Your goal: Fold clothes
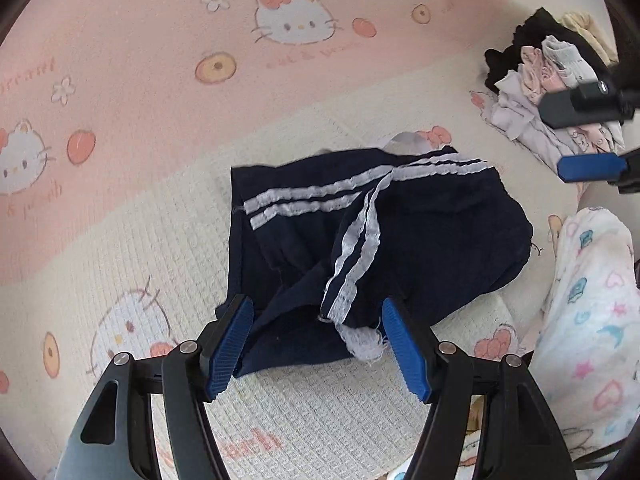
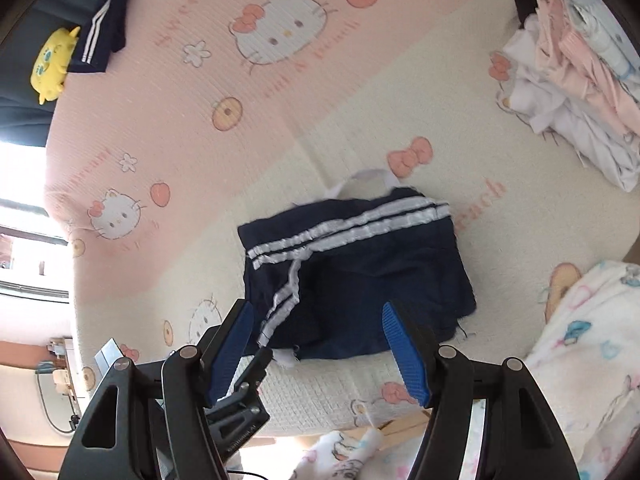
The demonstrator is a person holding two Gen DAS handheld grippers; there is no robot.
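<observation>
A navy garment with double white stripes lies crumpled and partly folded on the Hello Kitty mat; it also shows in the right wrist view. My left gripper is open, its blue pads on either side of the garment's near edge, holding nothing. My right gripper is open above the garment's near edge, empty. The right gripper's fingers show at the right of the left wrist view. The left gripper's body shows low in the right wrist view.
A pile of pink, white and black clothes sits at the far right, also in the right wrist view. A folded navy striped garment and yellow plush toy lie far left. A person's patterned pyjama leg is at right.
</observation>
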